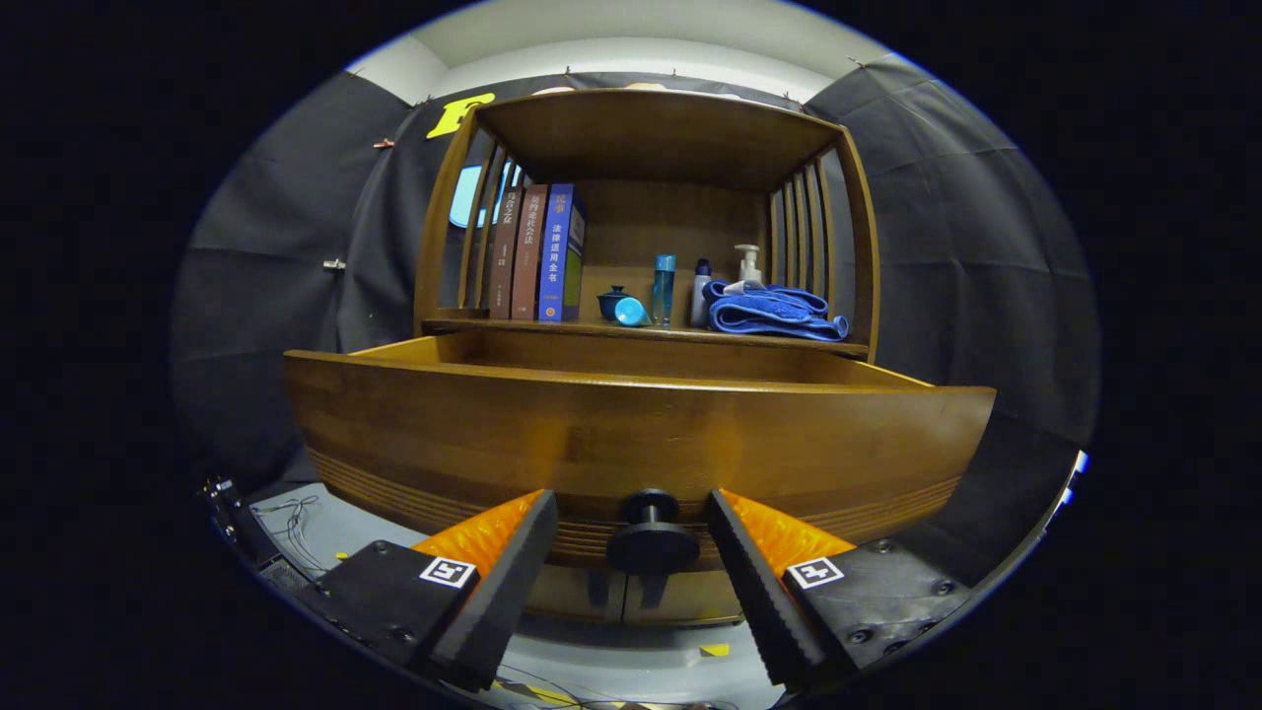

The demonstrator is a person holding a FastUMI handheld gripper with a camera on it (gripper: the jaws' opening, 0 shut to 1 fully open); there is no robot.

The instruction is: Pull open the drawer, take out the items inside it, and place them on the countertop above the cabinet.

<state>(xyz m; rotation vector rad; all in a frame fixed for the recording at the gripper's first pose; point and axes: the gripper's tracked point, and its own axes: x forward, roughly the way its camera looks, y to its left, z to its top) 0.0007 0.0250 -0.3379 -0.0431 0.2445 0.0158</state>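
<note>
Now I have the drawer (631, 434) pulled well out of the cabinet (651, 128), my gripper (631, 552) spread wide either side of its knob (651, 540) without touching, so next I judge I must lift over the front and reach inside, contents hidden.

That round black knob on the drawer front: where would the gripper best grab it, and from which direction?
Best by the knob itself, on its wide round head, coming straight on from the front of the drawer. The head flares out past a thinner stem, so fingers closing from either side should hold it for a pull. The gripper is open, one finger each side of the knob, not touching it.
</note>
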